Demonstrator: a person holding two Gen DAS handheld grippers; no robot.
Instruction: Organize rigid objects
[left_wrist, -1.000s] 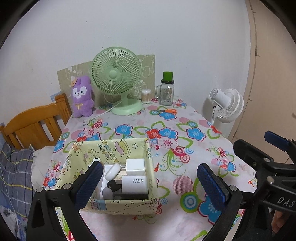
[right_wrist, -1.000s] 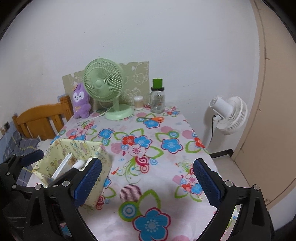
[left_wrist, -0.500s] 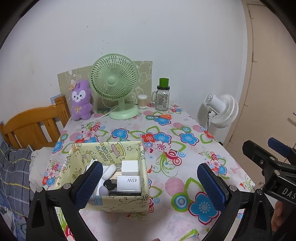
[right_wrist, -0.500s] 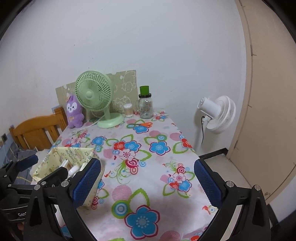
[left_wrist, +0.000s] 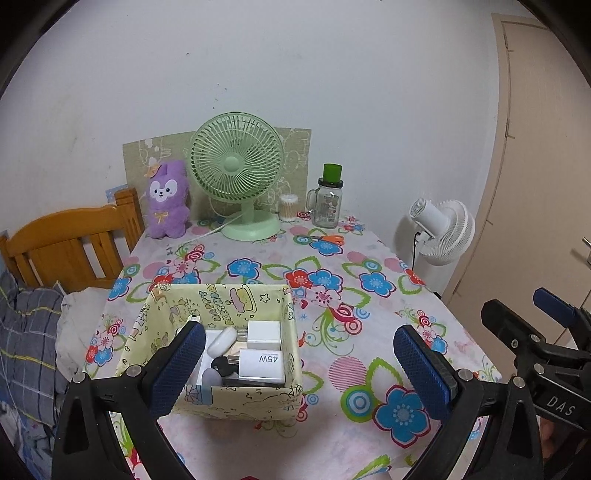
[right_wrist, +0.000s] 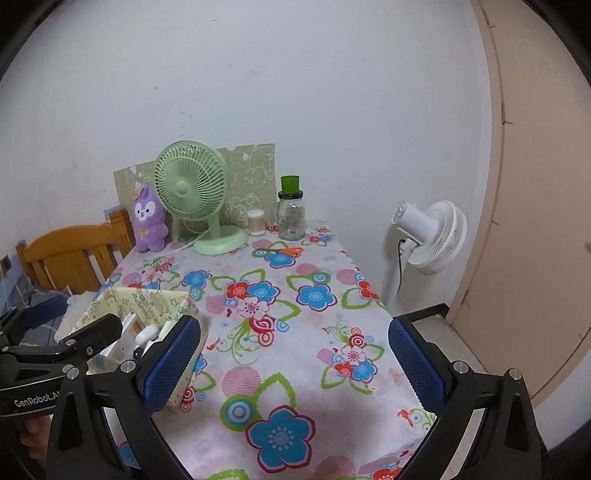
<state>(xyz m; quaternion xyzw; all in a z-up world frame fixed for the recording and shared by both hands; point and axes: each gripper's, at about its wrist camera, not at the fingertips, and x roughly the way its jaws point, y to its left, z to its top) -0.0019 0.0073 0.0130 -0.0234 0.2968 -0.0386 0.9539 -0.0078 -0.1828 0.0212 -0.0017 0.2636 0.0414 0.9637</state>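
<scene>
A yellow patterned fabric box (left_wrist: 221, 306) sits near the front left of the floral table (left_wrist: 369, 332). It holds a white 45W charger (left_wrist: 262, 365), a second white charger (left_wrist: 264, 334), a white earbud case (left_wrist: 221, 339) and a small black item (left_wrist: 221, 365). My left gripper (left_wrist: 299, 373) is open and empty, above and in front of the box. My right gripper (right_wrist: 293, 365) is open and empty over the table's front, with the box (right_wrist: 147, 299) at its left. The right gripper also shows in the left wrist view (left_wrist: 546, 332).
At the table's back stand a green desk fan (left_wrist: 238, 177), a purple plush (left_wrist: 168, 199), a glass jar with a green lid (left_wrist: 327, 199), a cotton swab pot (left_wrist: 288, 207) and orange scissors (left_wrist: 325, 238). A wooden chair (left_wrist: 70, 247) stands at left, a white fan (left_wrist: 443, 230) at right.
Both grippers have pulled back and up from the table, so the box and table look smaller and farther. Both stay open and empty. The box's contents have not moved.
</scene>
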